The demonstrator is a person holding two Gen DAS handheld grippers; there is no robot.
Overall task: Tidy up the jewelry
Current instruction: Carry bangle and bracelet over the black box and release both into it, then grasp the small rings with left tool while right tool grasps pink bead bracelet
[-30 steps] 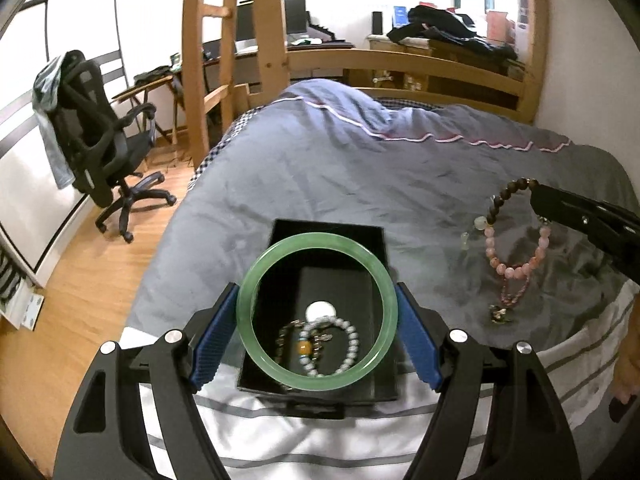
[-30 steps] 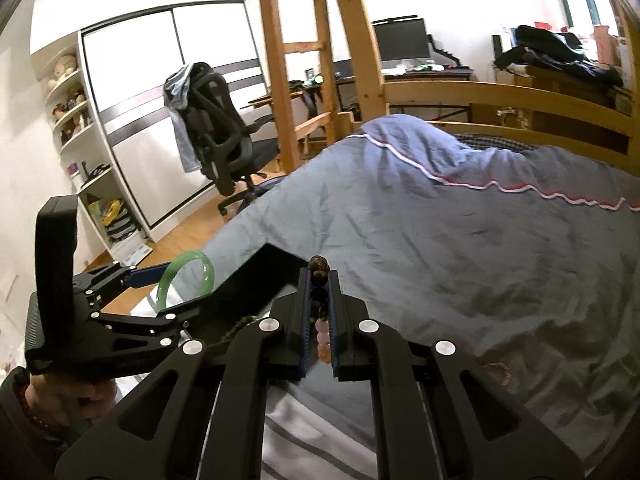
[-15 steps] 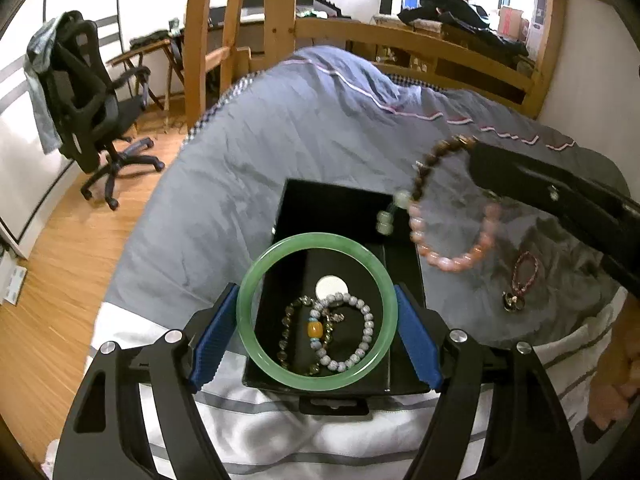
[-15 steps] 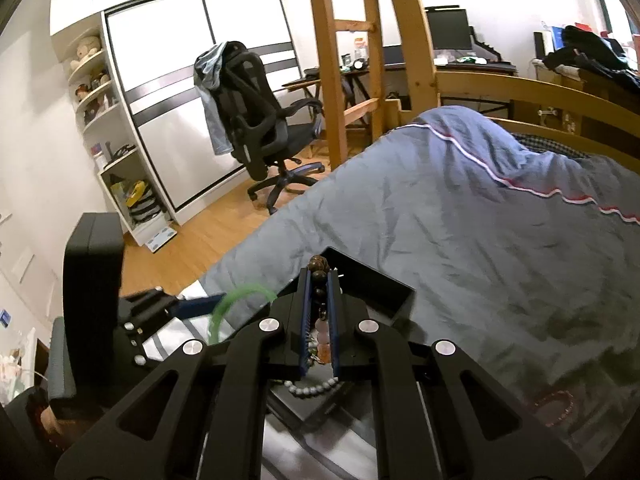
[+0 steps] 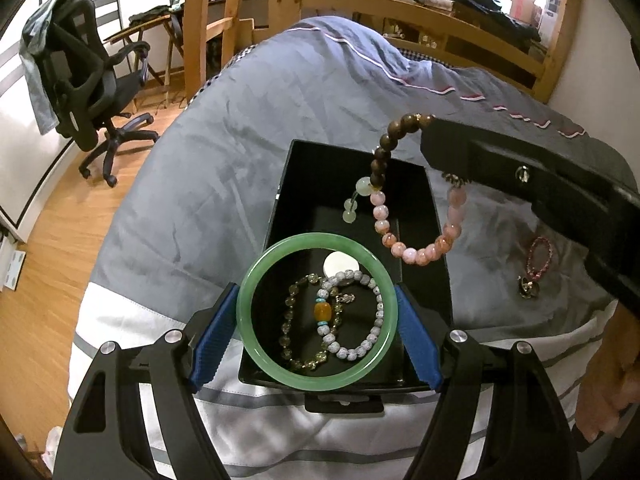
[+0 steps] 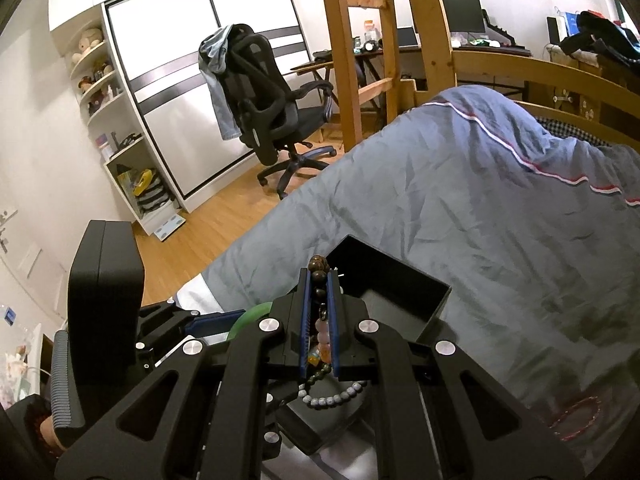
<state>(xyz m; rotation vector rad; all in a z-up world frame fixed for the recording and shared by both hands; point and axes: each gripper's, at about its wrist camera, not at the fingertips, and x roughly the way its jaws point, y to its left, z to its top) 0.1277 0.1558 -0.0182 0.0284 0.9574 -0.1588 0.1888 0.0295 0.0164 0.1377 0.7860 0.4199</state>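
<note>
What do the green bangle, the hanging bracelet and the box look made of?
Green bangle: jade or glass by its look, translucent and glossy.
Hanging bracelet: dark brown beads, probably wood, satin; mottled pink beads, probably polished stone.
Black box: rigid matte walls, maybe card or plastic.

One green bangle [image 5: 317,311], one black box [image 5: 356,184] and four beaded bracelets: two lying in the box [image 5: 352,316], one pink-and-brown [image 5: 416,216] hanging, one red [image 5: 538,256] on the bed [image 5: 280,92]. Two tools [image 5: 316,336] [image 6: 319,300], one office chair [image 6: 264,104].
</note>
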